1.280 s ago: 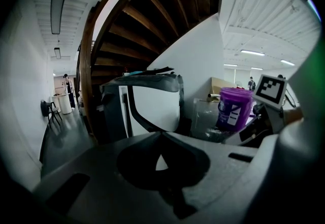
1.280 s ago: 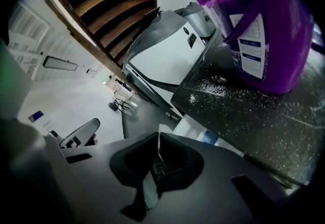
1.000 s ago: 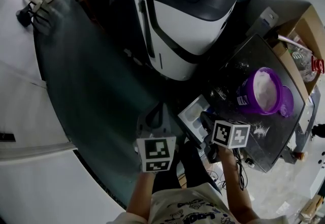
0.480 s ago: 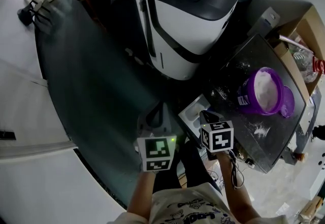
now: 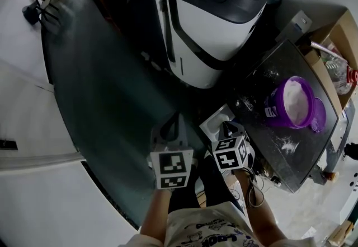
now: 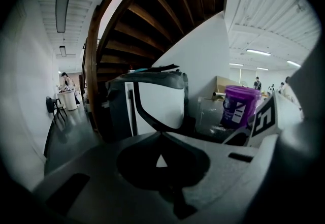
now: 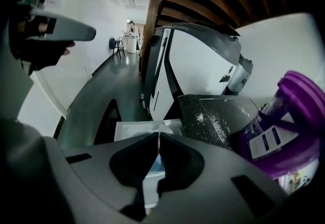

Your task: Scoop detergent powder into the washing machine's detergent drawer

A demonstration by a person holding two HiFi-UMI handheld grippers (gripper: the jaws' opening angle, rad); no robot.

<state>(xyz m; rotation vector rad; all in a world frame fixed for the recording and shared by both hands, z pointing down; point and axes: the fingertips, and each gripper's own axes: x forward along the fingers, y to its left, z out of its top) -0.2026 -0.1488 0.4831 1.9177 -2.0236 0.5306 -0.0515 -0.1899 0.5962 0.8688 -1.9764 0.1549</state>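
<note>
Both claws pinched closed, empty. Right gripper (image 7: 158, 135) sits over the white drawer (image 5: 214, 123), left gripper (image 6: 161, 134) just left of it, purple tub (image 5: 294, 101) off to its right.

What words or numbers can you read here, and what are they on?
Nothing reads clearly.
Purple bucket, white label: print too blurred to read.
Person's shirt: printed letters, blurred and cut off, unreadable.
Marker cubes: black-and-white patterns, no words.
</note>
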